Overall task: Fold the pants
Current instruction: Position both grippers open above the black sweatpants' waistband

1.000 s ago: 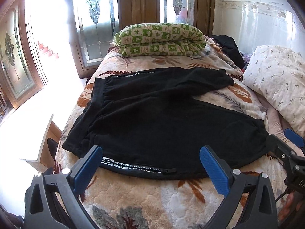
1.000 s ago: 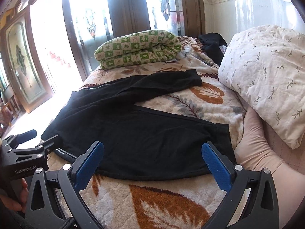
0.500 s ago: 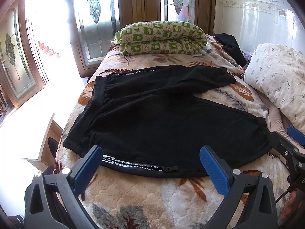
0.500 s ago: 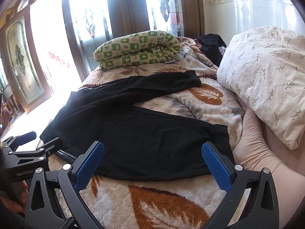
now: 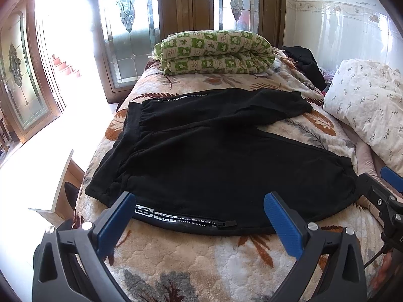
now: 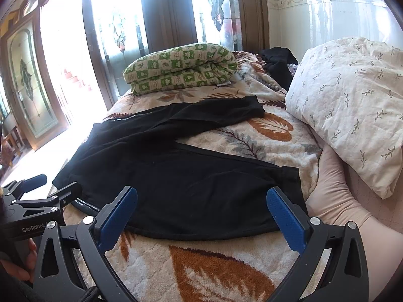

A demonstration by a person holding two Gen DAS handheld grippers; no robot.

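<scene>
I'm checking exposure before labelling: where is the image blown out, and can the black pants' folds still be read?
Left wrist view: the window and floor at left are blown white; the pants show only faint creases. Right wrist view: similar window glare; pants nearly uniform black; fisheye bends the frames.

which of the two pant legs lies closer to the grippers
The near pant leg, spread flat just beyond both open grippers; the far pant leg angles toward the green checked quilt.

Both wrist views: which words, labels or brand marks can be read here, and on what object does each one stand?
"GenRobot.A": on the left gripper body, rest cut off.
"RED": white print on the near edge of the black pants.
"WHITE LINE", beside it; its end is hidden behind the zip pull.
White print on the pants' far edge: too small to read.
</scene>
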